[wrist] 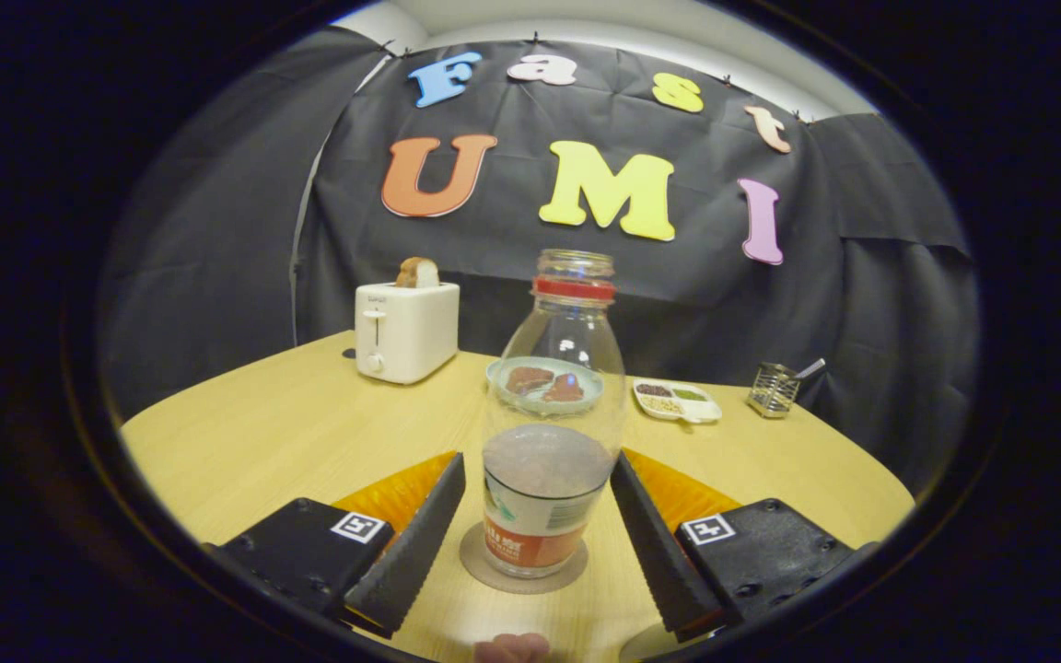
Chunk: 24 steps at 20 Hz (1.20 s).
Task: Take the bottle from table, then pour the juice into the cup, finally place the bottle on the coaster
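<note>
Lower centre, the tongs [537, 516] stand wide around the bottle [551, 414] on its coaster [475, 558]; pale wooden table [263, 433], toaster [404, 330] centre left.

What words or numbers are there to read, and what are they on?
Label on the bottle: there is big print, but it is too blurred and curved away to read.
Toaster: there is a tiny mark near its top, too small to read.
Square tags on the gripper: patterns only, no words.
The gripper's fingers stand on either side of the bottle, which is on the coaster.
</note>
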Tool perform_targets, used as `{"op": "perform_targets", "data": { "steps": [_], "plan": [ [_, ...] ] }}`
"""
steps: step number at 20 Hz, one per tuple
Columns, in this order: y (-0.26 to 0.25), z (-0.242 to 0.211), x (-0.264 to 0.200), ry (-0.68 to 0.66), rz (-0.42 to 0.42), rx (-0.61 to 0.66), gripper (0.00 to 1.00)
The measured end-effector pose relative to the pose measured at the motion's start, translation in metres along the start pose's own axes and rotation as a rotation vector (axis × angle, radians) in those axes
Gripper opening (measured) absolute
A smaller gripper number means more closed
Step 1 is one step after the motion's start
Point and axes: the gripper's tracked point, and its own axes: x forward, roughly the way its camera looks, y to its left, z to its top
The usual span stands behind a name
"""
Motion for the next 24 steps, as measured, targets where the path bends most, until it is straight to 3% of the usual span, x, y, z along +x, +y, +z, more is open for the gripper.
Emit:
{"op": "perform_targets", "data": {
  "steps": [10, 19, 24],
  "plan": [
    [-0.014, 0.080, -0.056, -0.118, -0.002, 0.064, 1.00],
    [0.004, 0.225, -0.198, -0.290, 0.031, 0.085, 1.00],
    [0.013, 0.279, -0.274, -0.377, 0.044, 0.084, 1.00]
  ]
}}
